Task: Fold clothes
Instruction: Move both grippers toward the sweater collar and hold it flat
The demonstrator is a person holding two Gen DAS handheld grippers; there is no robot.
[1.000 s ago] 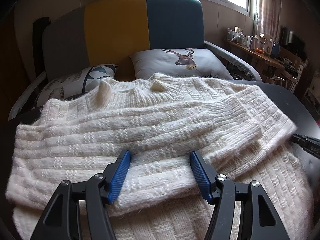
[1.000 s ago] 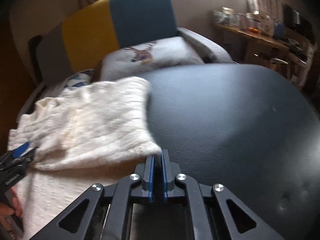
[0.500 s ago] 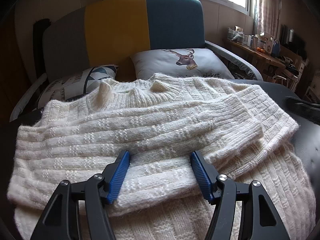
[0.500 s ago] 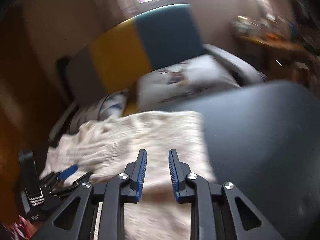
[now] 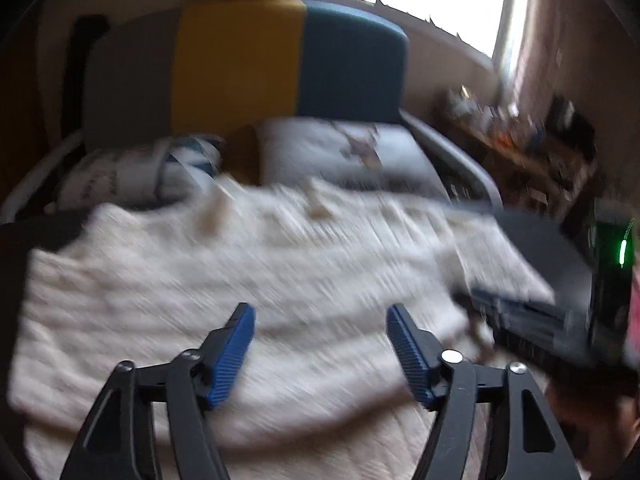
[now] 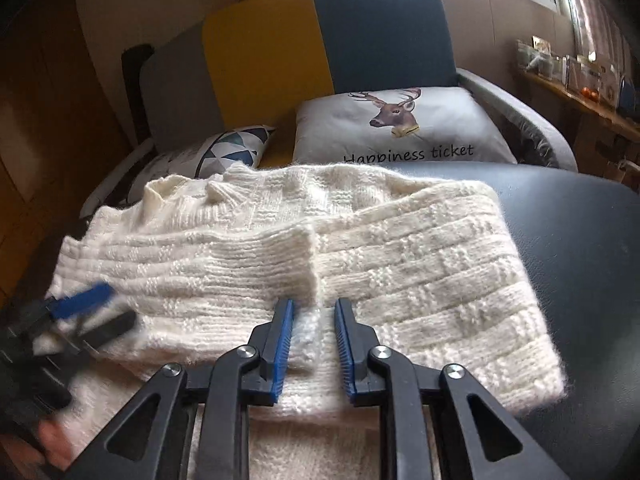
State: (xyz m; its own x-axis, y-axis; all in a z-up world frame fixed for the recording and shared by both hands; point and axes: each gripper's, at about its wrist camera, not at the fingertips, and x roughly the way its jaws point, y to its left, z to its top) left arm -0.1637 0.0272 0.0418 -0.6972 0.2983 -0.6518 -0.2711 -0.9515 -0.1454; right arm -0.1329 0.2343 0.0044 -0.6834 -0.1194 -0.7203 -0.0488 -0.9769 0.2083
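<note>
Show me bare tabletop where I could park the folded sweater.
The dark table is bare right of the sweater, out to its far edge by the deer pillow. The left side is crowded: sweater plus the left tongs.

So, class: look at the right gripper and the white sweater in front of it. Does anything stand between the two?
Nothing visible does. The right gripper is open, right over the sweater, where the two folded sleeves meet. The left gripper is off at the sweater's left side, out of the way.
</note>
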